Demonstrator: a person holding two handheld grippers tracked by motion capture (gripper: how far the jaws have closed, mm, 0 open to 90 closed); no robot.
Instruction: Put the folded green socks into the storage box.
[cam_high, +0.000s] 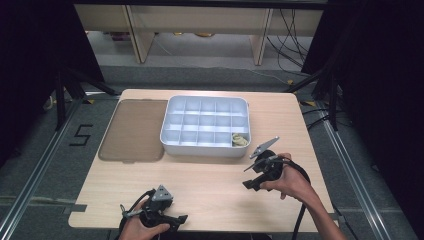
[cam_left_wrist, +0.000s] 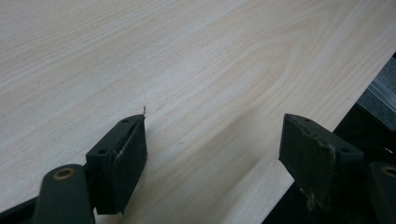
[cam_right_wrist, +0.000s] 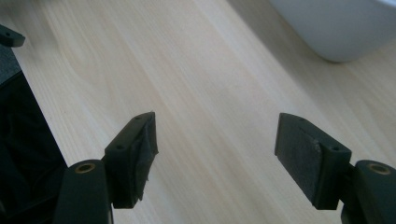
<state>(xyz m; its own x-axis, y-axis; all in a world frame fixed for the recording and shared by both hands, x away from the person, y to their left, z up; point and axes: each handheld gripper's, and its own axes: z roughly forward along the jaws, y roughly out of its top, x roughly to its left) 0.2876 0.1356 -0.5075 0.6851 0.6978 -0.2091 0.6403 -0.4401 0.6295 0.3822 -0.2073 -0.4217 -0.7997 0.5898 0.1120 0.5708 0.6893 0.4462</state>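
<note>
Both black two-jaw grippers, left gripper (cam_left_wrist: 212, 140) and right gripper (cam_right_wrist: 215, 140), gape empty over the pale wooden table (cam_high: 210, 185), while the high view adds the white compartmented plastic tray (cam_high: 172, 135), grey floor (cam_high: 50, 165).

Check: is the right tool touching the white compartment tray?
Apart. In the right gripper view, bare wood lies between the right tool, jaws open and empty, and the white compartment tray. The high view shows the same gap.

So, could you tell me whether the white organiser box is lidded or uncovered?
Uncovered: the white organiser box shows open compartments, and the brown lid lies flat beside it.
</note>
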